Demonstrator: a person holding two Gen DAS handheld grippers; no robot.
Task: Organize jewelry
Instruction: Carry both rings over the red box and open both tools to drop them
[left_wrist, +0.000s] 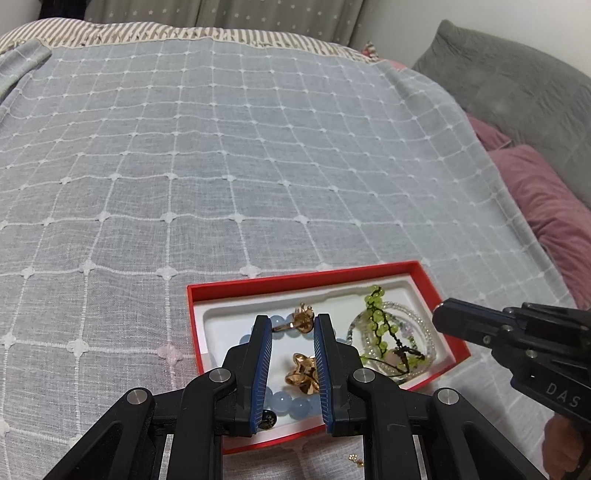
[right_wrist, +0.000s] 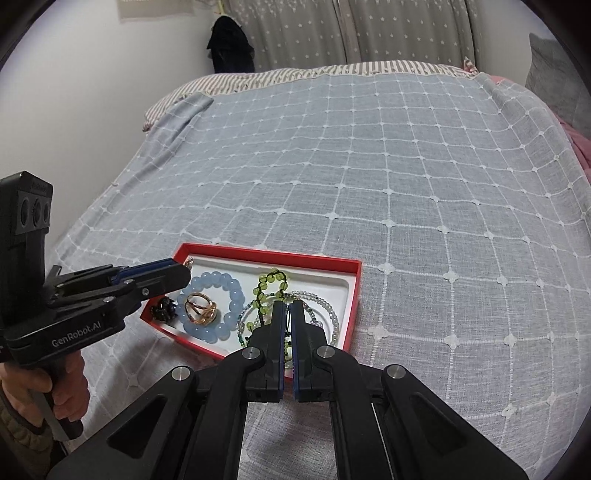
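Most pieces — blue bead bracelet (right_wrist: 214, 306), gold ring (right_wrist: 201, 309), green bead strand (right_wrist: 271, 284) — are being kept in the red tray (right_wrist: 352, 295) at the bedspread's (right_wrist: 369, 166) near edge, while a small gold piece (left_wrist: 355, 460) is being left outside, with the left gripper (left_wrist: 292, 323) parted over the tray and the right gripper (right_wrist: 288, 308) nearly closed, empty as far as can be seen.

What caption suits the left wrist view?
Open left tongs hover over gold rings in a red jewelry box.

We see a pale blue bedspread stitched with a white grid (left_wrist: 229, 155) covering the bed, a striped brown-and-white sheet (right_wrist: 332, 72) showing at its far edge. Grey star-dotted curtains (right_wrist: 354, 29) hang behind. Mauve pillows (left_wrist: 546, 206) lie beside a grey quilted cushion (left_wrist: 517, 85).
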